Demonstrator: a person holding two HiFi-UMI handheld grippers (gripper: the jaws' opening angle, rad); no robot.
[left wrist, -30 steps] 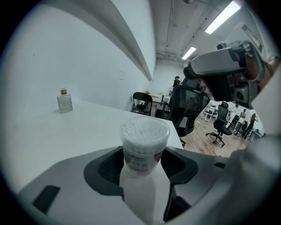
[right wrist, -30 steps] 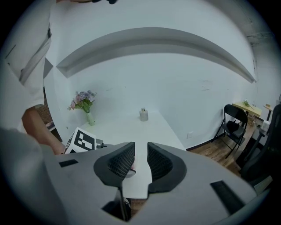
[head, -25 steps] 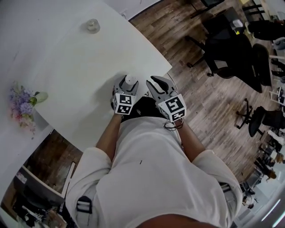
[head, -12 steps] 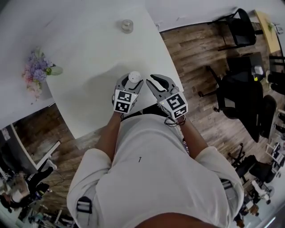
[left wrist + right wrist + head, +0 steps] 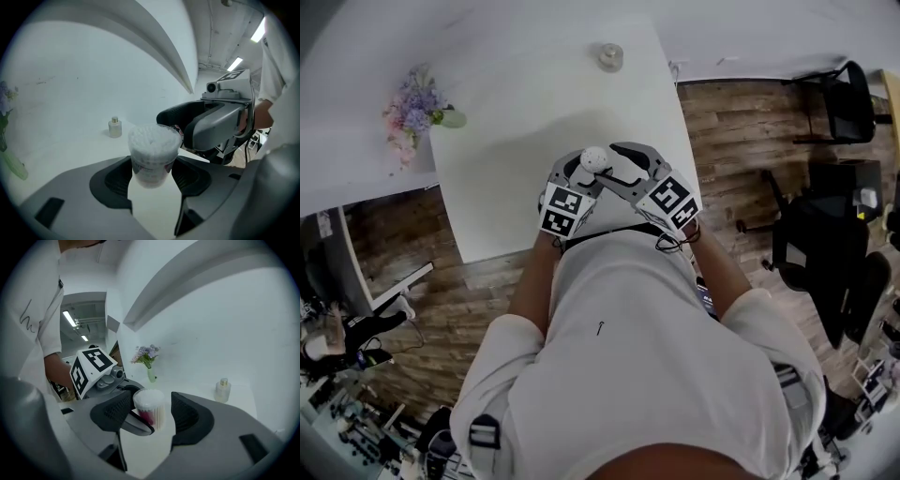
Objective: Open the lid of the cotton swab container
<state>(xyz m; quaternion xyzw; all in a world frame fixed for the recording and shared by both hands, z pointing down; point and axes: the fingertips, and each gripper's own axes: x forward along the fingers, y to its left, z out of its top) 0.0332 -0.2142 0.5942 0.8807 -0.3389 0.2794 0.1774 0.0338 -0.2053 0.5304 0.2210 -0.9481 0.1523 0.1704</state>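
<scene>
Head view: at frame centre, over the near edge of the white tabletop (image 5: 534, 94), the left claw (image 5: 583, 174) grips a swab container (image 5: 594, 157). The right claw (image 5: 623, 167) reaches in from the right. A small bottle (image 5: 610, 56) stands at the top, flowers (image 5: 415, 105) at upper left.

Left gripper view: both pads press the container's sides at centre.

Right gripper view: the jaws have just been opening and stand apart either side of the container's top, not pressing it.

White table (image 5: 534, 141), wood floor (image 5: 731, 141), black office chairs (image 5: 825, 234).
</scene>
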